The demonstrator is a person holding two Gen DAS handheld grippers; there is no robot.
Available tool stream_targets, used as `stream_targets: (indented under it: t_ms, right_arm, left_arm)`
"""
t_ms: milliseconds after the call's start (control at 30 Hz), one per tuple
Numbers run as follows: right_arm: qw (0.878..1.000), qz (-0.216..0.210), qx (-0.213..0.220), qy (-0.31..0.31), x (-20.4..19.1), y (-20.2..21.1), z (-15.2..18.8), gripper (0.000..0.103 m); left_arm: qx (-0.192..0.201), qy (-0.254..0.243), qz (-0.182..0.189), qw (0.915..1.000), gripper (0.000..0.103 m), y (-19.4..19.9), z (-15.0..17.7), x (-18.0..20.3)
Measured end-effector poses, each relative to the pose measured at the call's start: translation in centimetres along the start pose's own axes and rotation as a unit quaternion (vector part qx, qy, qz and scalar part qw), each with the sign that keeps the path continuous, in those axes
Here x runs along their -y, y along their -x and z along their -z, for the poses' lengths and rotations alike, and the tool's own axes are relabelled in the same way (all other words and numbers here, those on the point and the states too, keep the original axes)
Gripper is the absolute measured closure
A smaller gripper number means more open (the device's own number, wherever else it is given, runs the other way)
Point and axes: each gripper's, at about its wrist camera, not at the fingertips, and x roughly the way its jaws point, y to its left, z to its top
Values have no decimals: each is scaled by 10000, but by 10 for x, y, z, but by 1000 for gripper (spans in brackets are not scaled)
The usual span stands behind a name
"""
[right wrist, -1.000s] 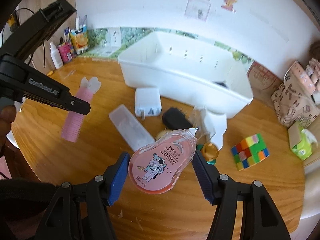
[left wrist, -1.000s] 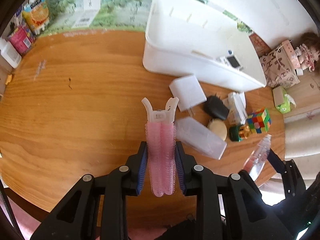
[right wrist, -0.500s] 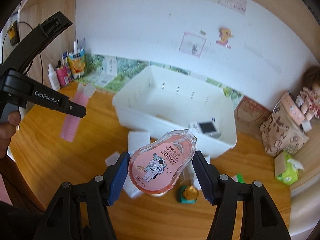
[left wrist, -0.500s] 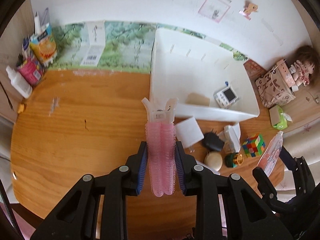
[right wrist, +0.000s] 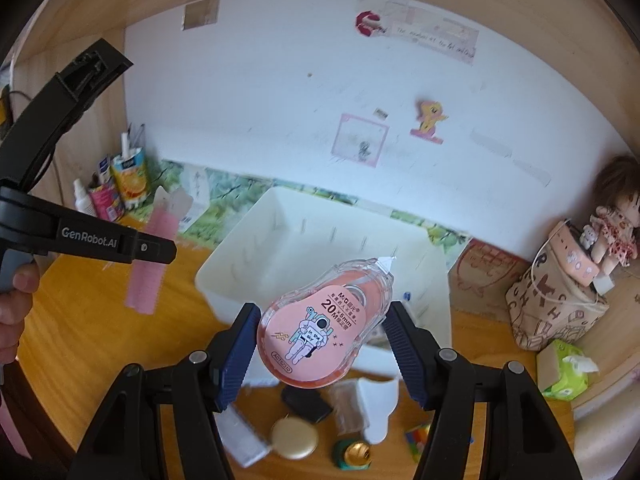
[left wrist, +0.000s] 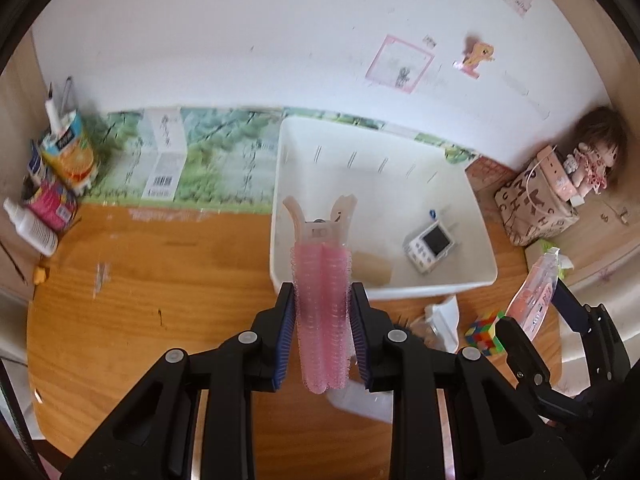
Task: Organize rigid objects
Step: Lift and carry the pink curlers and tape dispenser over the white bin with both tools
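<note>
Pink: 1 hair roller (left wrist: 322, 312) gripped by left tongs (left wrist: 322, 338) | 1 correction tape (right wrist: 325, 327) gripped by right tongs (right wrist: 322, 350) | 1 white bin (left wrist: 480, 240)

We see a pink mesh-textured hair roller clip (left wrist: 322, 312) with a translucent whitish clip end, between blue ribbed pads (left wrist: 285, 340) on black gripper arms. The correction tape (right wrist: 326, 326) is clear plastic over salmon pink, with an astronaut print and black lettering. We note a plain white bin (left wrist: 486, 248), an orange-brown woodgrain table (left wrist: 140, 280), a multicoloured puzzle cube (left wrist: 485, 332), a round gold compact (right wrist: 294, 438), a beige bag (right wrist: 552, 304) with brown letters, and a green tissue pack (right wrist: 564, 372).
</note>
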Motion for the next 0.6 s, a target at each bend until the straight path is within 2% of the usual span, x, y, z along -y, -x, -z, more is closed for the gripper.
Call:
stream_targets:
  t_ms: [200, 500, 600]
  right_arm:
    - [9997, 55, 153, -187, 18, -16, -14, 38]
    - [9991, 3, 291, -301, 35, -48, -26, 38]
    - [9993, -8, 267, -276, 35, -66, -27, 38]
  left_arm:
    - [87, -3, 89, 9999, 74, -10, -22, 6]
    - [417, -454, 122, 9980, 74, -33, -41, 19]
    - [417, -513, 158, 9977, 74, -47, -46, 21]
